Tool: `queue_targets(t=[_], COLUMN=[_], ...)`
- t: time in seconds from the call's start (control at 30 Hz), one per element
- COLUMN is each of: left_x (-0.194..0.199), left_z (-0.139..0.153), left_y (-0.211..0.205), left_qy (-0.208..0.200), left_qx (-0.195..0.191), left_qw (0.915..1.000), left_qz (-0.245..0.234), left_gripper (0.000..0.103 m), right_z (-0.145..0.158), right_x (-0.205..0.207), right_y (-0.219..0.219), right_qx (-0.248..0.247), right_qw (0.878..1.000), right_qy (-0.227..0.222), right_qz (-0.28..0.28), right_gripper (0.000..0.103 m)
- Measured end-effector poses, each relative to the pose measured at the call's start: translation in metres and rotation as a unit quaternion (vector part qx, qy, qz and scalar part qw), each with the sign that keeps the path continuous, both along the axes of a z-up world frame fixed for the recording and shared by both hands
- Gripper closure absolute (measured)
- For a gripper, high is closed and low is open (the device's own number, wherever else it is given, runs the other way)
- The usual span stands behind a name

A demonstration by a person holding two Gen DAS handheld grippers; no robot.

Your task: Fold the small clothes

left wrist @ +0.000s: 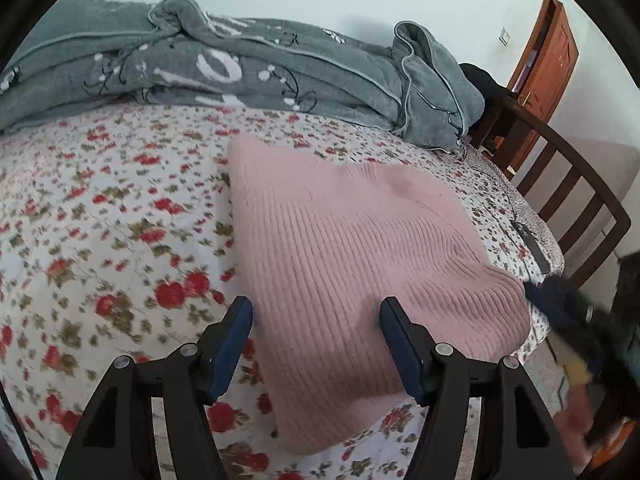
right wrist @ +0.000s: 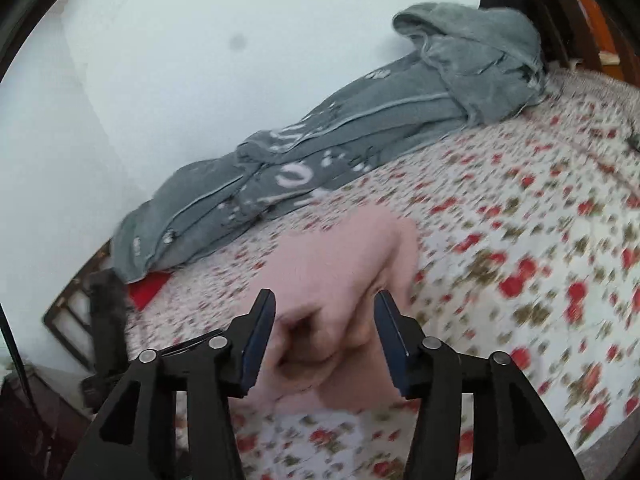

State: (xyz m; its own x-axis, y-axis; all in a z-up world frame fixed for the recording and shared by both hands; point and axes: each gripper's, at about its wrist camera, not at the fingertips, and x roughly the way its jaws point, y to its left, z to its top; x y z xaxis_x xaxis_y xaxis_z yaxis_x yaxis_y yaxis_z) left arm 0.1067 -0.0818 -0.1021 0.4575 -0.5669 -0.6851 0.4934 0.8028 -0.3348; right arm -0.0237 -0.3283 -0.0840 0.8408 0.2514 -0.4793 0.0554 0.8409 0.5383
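A pink ribbed knit garment [left wrist: 340, 248] lies folded on the floral bedsheet [left wrist: 100, 208]. My left gripper [left wrist: 316, 312] is open just above its near edge, with the fingers apart on either side of the fabric and nothing held. In the right wrist view the same pink garment [right wrist: 340, 264] lies bunched and blurred on the bedsheet [right wrist: 520, 240]. My right gripper [right wrist: 324, 304] is open over its rumpled near end, not closed on it.
A grey quilt [left wrist: 240, 64] with white print is heaped along the wall side of the bed, and it also shows in the right wrist view [right wrist: 360, 128]. A dark wooden bed rail [left wrist: 568, 184] stands at the right, a brown door [left wrist: 548, 52] beyond it. Dark cloth [left wrist: 560, 300] hangs off the bed's right edge.
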Motion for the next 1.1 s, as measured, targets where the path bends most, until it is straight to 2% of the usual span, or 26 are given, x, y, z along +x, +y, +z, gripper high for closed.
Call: queue_targets(t=[0.17,0.23,0.27,0.3,0.47,0.53,0.63,0.67,0.7,0.87,0.9,0.97,1.0,1.1], left_x=[-0.002,-0.004,-0.004,-0.004,-0.011,-0.012,-0.009,-0.009,-0.009,-0.006,-0.004,0.001,0.002,0.002], left_z=[0.001,0.003,0.004,0.005,0.011,0.012,0.011,0.01,0.01,0.012,0.011,0.006,0.004,0.0], left_y=[0.003,0.007,0.009,0.011,0.021,0.021,0.015,0.014,0.014,0.018,0.018,0.014,0.012,0.01], left_qy=[0.003,-0.001,-0.003,-0.006,-0.026,-0.028,-0.023,-0.021,-0.021,-0.023,-0.019,-0.006,-0.002,-0.004], left_qx=[-0.002,0.002,0.003,0.005,-0.001,-0.003,-0.002,-0.003,-0.005,-0.015,-0.018,-0.016,-0.012,-0.008], left_qw=[1.0,1.0,1.0,1.0,0.9997,0.9996,0.9997,0.9997,0.9997,0.9996,0.9996,0.9998,0.9999,0.9999], left_qz=[0.002,0.003,0.003,0.005,-0.006,-0.009,-0.01,-0.011,-0.011,-0.01,-0.011,-0.01,-0.008,-0.009], left_gripper=[0.038,0.038,0.038,0.038,0.036,0.036,0.036,0.036,0.036,0.036,0.036,0.036,0.036,0.036], right_z=[-0.026,-0.035,-0.039,-0.04,-0.009,-0.02,-0.067,-0.074,-0.074,-0.045,-0.047,-0.066,-0.076,-0.072], right_x=[0.015,0.022,0.027,0.029,-0.011,-0.012,0.004,0.003,-0.001,-0.025,-0.022,-0.008,-0.004,-0.008], right_y=[0.02,0.021,0.021,0.02,0.004,-0.001,-0.008,-0.01,-0.011,-0.012,-0.01,-0.001,0.001,0.003], right_qx=[0.007,0.011,0.014,0.017,-0.015,-0.015,-0.007,0.005,0.009,-0.002,-0.015,-0.045,-0.044,-0.042], right_qw=[0.999,0.999,0.998,0.998,0.999,1.0,0.998,0.998,0.998,0.999,0.999,0.997,0.997,0.997], right_qy=[0.031,0.038,0.044,0.046,-0.04,-0.026,0.054,0.061,0.057,-0.013,-0.004,0.044,0.064,0.065], right_qz=[0.013,0.018,0.03,0.042,0.006,-0.007,-0.017,-0.017,-0.02,-0.036,-0.037,-0.032,-0.027,-0.018], right_gripper=[0.049,0.065,0.091,0.094,0.096,0.096,0.097,0.097,0.097,0.098,0.098,0.098,0.098,0.095])
